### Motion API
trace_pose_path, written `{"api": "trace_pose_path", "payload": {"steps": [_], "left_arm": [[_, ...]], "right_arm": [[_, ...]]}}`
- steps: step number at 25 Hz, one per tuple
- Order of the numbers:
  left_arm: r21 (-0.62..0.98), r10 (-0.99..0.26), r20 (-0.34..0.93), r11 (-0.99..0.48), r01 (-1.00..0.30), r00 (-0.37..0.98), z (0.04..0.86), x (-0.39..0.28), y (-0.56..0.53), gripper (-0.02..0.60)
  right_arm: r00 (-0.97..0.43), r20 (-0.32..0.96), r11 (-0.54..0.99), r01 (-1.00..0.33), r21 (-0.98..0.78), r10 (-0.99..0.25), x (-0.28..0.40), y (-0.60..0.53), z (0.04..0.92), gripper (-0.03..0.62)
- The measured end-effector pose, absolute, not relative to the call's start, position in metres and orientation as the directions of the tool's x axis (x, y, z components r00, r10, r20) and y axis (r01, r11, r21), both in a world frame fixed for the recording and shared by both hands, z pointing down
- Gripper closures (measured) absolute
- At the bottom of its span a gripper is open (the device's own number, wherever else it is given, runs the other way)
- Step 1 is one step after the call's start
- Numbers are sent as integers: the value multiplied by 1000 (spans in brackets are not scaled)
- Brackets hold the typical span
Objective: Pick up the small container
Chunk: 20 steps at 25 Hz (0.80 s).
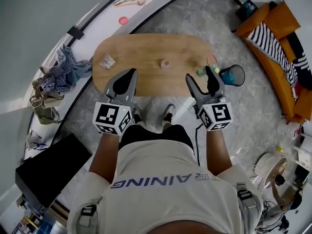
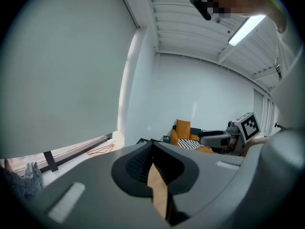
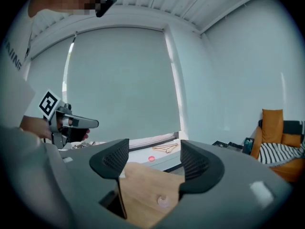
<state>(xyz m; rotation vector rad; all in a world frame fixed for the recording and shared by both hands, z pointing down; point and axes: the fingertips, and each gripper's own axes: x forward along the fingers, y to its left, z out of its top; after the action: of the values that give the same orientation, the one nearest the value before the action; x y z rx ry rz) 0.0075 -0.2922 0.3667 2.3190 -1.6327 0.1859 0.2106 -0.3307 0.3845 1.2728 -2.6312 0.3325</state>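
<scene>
The small container [image 1: 165, 64], a low pale pink pot, stands near the middle of the oval wooden table [image 1: 141, 45]. In the right gripper view the container [image 3: 163, 202] lies low between the jaws, farther out on the table. My right gripper [image 1: 200, 73] hovers over the near right edge of the table, and its jaws stand open with nothing between the pads [image 3: 116, 159]. My left gripper [image 1: 132, 72] hangs over the near left edge. In the left gripper view the left gripper [image 2: 152, 149] is shut on nothing.
A blue cup [image 1: 233, 75], a pink ring [image 1: 211, 60] and small green items [image 1: 201, 71] sit at the table's right end. A crumpled wrapper [image 1: 107, 61] lies at its left end. An orange sofa [image 1: 275, 30] stands at right, and clothes [image 1: 66, 72] lie on the ledge at left.
</scene>
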Motion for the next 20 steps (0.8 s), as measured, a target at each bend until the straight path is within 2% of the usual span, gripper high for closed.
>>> {"api": "trace_pose_path", "payload": {"steps": [3,5,13,20], "left_arm": [[170,-894,275,-317,-933,354,367,1,-293,581],[171,-894,273,-320,-932,357,367,-2,-294,580],[178,-895,264,-321,-930,359,363,-7,-297,580],[178,-895,280,-309,-934,349,372,-9,-298,580]], "right_arm": [[-602,287,608,-790,-81,-745,202,-330,384,161],[-600,289,604,-792,-86,-745,201,-330,384,138],[-603,297,605,-790,-97,-740,199,-329,383,135],[-613,374,619,-776,-119,-697,190,-336,427,135]]}}
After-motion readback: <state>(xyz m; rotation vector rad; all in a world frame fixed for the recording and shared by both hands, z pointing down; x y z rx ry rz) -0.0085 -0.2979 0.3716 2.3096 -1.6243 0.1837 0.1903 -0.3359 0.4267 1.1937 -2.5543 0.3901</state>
